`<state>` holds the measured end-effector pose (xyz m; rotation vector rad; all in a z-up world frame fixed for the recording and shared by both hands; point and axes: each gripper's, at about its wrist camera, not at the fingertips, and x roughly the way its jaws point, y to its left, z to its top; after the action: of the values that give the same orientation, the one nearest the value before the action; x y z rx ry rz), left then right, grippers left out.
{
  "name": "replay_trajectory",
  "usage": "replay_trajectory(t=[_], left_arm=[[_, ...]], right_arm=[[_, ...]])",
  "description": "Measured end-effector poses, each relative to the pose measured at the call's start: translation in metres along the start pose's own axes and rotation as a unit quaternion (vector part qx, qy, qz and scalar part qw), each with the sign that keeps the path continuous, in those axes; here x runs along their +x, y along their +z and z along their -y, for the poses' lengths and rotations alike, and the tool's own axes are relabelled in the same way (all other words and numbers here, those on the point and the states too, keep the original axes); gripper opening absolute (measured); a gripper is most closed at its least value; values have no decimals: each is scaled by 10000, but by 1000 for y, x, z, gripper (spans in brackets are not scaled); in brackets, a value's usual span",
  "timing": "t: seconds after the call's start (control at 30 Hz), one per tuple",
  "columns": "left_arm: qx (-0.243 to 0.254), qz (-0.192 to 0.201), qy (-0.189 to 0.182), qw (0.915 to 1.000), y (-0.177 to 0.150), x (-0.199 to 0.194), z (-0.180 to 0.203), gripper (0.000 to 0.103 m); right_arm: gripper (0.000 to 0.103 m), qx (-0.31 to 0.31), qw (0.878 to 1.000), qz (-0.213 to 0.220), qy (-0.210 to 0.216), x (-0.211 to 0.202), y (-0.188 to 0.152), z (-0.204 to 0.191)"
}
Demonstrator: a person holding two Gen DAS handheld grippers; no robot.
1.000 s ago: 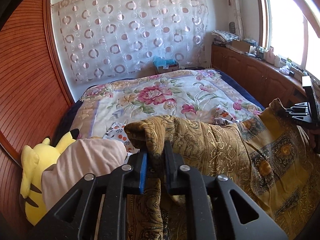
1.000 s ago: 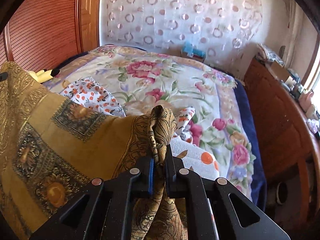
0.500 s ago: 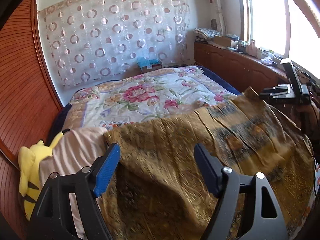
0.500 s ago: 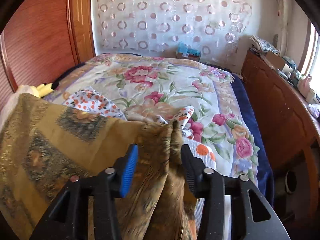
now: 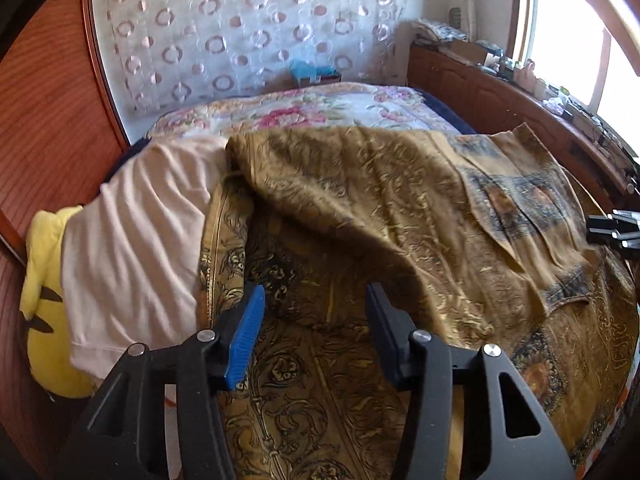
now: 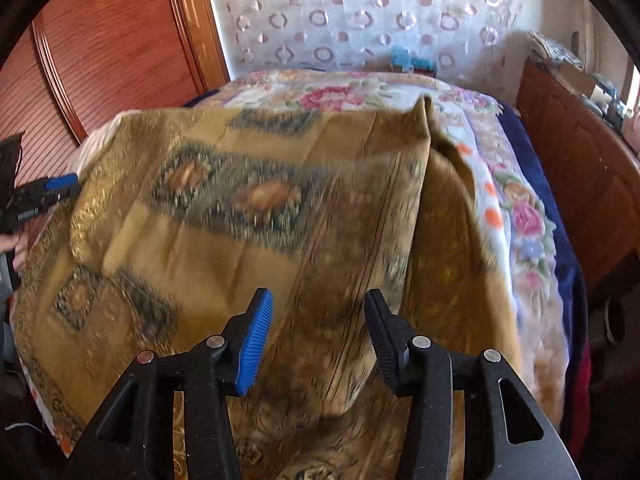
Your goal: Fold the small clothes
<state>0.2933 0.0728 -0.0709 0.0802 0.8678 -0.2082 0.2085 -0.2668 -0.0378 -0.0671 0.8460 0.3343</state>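
while my left claw (image 5: pixel 312 320) hangs over the near edge of the bed, its jaws are closing, yet nothing is pinched between them; the blue pad (image 5: pixel 246 332) and the black one stand apart with only the cloth lying below. my right claw (image 6: pixel 318 326) is likewise released, jaws parted and gripping nothing, though the fabric beneath it looks blurred.

the golden-brown patterned garment (image 5: pixel 360 208) is spread across the floral bedspread (image 5: pixel 320 110), its far half folded back over the near half so that a thick, rumpled fold runs across the middle. from my right wrist view the garment (image 6: pixel 248 200) covers most of the near bed, with one corner peaking up at the far right edge and a loose flap falling down beside it.

to the left of the garment, touching its edge, lies a pale pink cloth (image 5: pixel 136 248), and under that a yellow plush toy (image 5: pixel 44 288) pokes out against the wooden wall panel (image 5: pixel 48 112). a circle-patterned curtain (image 5: pixel 248 28) hangs behind the bed, a blue box (image 5: pixel 310 70) sits at its foot, and a wooden cabinet (image 5: pixel 480 92) runs along the window side. in my right wrist view i can see my left claw at the far left border (image 6: pixel 44 194).
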Motion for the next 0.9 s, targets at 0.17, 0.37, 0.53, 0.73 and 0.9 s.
replay_trajectory(t=[0.17,0.37,0.53,0.73,0.9], left_arm=[[-201,-358,31,9992,-1,28,-1,54],[-262,-256,124,9993,-1,32,0,59],[-198,-207,65,9996,-2,28,7,24],[-163,12,-31,9999,-4,10,9,5],[-375,732,-153,9965,-17,-52,7,5]], right_arm=[[50,116,9999,86,2,-3,-3,11],[50,-96,9997,128,-187,6,-3,-5],[50,-10,9999,121,32,3,-5,-9],[14,-158,9998,124,-60,1,-8,-12],[3,-256,9996,96,58,3,-5,-9]])
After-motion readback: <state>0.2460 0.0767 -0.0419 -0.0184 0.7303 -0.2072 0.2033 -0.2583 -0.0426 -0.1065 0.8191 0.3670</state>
